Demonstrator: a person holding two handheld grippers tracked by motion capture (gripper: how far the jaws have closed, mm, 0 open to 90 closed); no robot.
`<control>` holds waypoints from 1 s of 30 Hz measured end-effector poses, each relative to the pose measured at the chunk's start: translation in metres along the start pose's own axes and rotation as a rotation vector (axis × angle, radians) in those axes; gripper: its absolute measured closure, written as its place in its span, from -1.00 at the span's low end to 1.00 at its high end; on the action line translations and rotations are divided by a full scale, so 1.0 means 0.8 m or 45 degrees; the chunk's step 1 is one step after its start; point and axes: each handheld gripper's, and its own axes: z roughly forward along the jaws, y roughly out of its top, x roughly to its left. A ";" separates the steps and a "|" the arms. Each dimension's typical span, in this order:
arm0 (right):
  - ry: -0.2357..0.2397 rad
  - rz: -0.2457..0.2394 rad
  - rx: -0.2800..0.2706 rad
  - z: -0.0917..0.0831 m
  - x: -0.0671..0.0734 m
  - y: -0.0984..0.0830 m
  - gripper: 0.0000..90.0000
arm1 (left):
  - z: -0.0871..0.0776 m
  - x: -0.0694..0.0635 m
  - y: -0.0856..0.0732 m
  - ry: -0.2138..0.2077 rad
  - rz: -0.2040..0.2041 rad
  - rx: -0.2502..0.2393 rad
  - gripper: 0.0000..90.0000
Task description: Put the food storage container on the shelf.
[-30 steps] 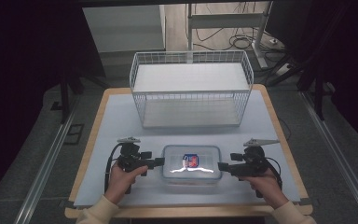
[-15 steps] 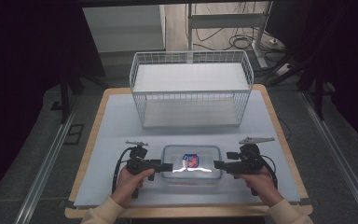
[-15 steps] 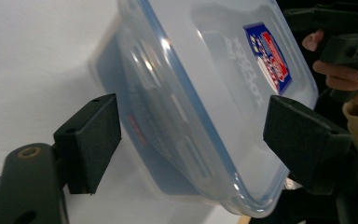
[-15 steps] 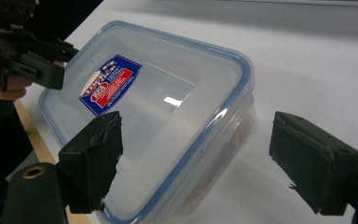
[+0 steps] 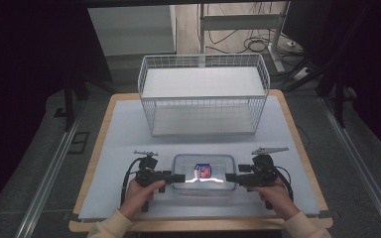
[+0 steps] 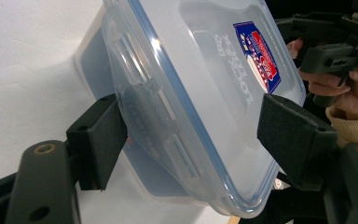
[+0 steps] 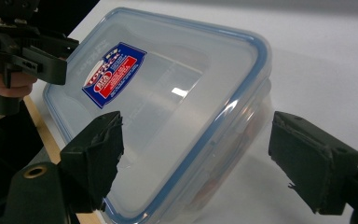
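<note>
Just in front of the wire basket, the clear lidded container lies between the left gripper and right gripper, both open, the left's jaws just closing, so gripping both ends seems next.

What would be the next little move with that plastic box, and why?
Probably closing both sets of jaws onto the ends of the lidded plastic box. The left gripper and right gripper each straddle one end, jaws open and not yet pressing; the left's have just been closing. A grip should come before any lift, perhaps toward the wire basket.
</note>
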 end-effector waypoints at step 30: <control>0.190 0.200 0.042 0.007 -0.021 -0.006 -0.21 | -0.004 -0.001 -0.003 -0.004 0.018 -0.025 -0.37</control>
